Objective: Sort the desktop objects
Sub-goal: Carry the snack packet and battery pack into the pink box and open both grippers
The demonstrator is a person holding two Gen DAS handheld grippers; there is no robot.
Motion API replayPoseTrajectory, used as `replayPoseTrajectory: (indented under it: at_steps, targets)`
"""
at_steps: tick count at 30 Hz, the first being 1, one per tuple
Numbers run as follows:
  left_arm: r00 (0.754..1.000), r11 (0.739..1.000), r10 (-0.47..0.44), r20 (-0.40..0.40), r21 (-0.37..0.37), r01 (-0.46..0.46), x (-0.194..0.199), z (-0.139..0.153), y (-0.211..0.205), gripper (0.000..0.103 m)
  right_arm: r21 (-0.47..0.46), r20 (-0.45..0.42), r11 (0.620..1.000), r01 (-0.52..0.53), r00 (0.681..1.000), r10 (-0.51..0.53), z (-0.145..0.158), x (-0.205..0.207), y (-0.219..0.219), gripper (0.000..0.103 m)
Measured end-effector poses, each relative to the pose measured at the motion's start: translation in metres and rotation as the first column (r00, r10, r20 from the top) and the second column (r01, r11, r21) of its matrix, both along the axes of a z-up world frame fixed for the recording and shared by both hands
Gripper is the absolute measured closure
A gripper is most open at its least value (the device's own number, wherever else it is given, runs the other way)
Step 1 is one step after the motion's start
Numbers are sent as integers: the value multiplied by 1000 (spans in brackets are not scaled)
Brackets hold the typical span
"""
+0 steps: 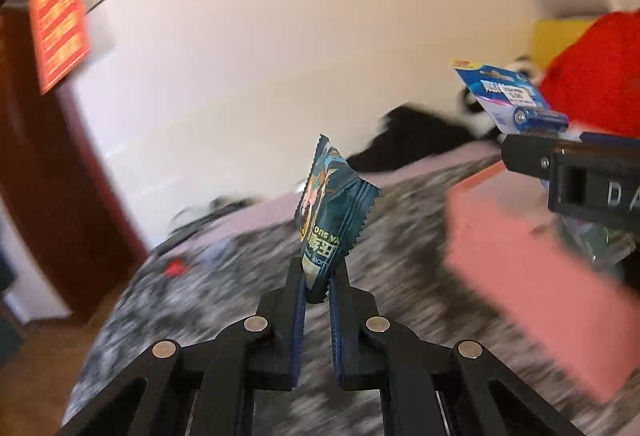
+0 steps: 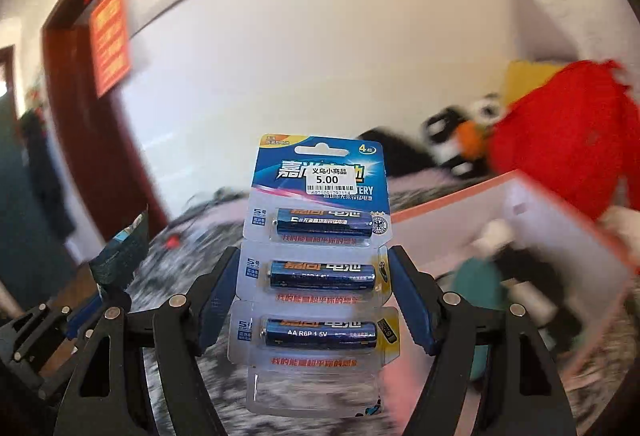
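A teal snack packet [image 1: 332,207] stands upright in the air, its lower end pinched by my left gripper [image 1: 318,268], which is shut on it. A blue card of batteries [image 2: 320,236] with a price sticker stands upright between the blue pads [image 2: 218,296] of my right gripper [image 2: 310,256], which grips the card by its two side edges. The left wrist view shows that battery card [image 1: 500,91] at the right, sticking up out of the right gripper [image 1: 520,147]. In the right wrist view the left gripper [image 2: 100,300] and the snack packet [image 2: 124,252] are at the lower left.
A pink box [image 2: 540,220] with small items inside lies to the right, over a grey mottled cover [image 1: 240,296]. Behind it are a red plush [image 1: 592,75] and a black-and-white plush [image 2: 468,131]. A dark red door frame [image 1: 48,155] stands at the left, beside a white wall. The surroundings are motion-blurred.
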State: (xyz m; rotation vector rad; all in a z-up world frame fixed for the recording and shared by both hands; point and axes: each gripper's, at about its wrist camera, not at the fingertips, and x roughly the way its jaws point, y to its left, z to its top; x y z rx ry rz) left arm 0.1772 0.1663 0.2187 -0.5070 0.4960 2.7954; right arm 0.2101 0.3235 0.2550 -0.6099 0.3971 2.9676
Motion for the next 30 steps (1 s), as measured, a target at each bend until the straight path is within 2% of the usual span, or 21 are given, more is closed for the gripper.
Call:
replayPoseTrajectory:
  at_steps: [4,9,11,12,13,14,15,16,18,21,24,30]
  targets:
    - [994,993,-110,11,40,109,-2,20,57,96,13,-22,987,158,987,-157,9,31,66,27]
    - [973,973,-224,49,76,220,-16,34,126,96,-53,-6,951,303,953,-304,6,49,142,26]
    - [966,968,-247,82,75,241,-27,32,146,89,-78,-3,942,328,944,-329,5,46,163,25]
    - [949,958,-283,139,82,274,-37,29,158,78,-94,6,941,326,945,-327,4,43,172,23]
    - [935,952,-306,181,89,294,-42,27,165,36,-114,24,941,319,948,-319,0,37,179,21]
    - [920,945,-325,219,96,311,-47,24,171,16,-131,50,930,344,939,-340,-6,34,184,18]
    - [904,939,-344,256,103,328,-52,22,177,5,-147,76,918,369,929,-362,-12,31,190,8]
    - [909,940,-341,239,104,325,-52,22,176,5,-170,82,902,397,918,-389,-15,32,192,0]
    - [921,938,-342,186,131,322,-51,28,165,3,-191,77,886,423,906,-416,-15,33,196,0]
    - [941,941,-307,139,190,279,-55,41,142,1,-179,15,887,425,903,-430,-6,42,190,0]
    - [951,936,-286,116,248,251,-58,54,119,1,-153,-35,892,425,900,-434,1,51,178,0]
    - [973,947,-206,101,270,173,-56,60,65,1,-128,-86,905,406,904,-418,12,35,157,0]
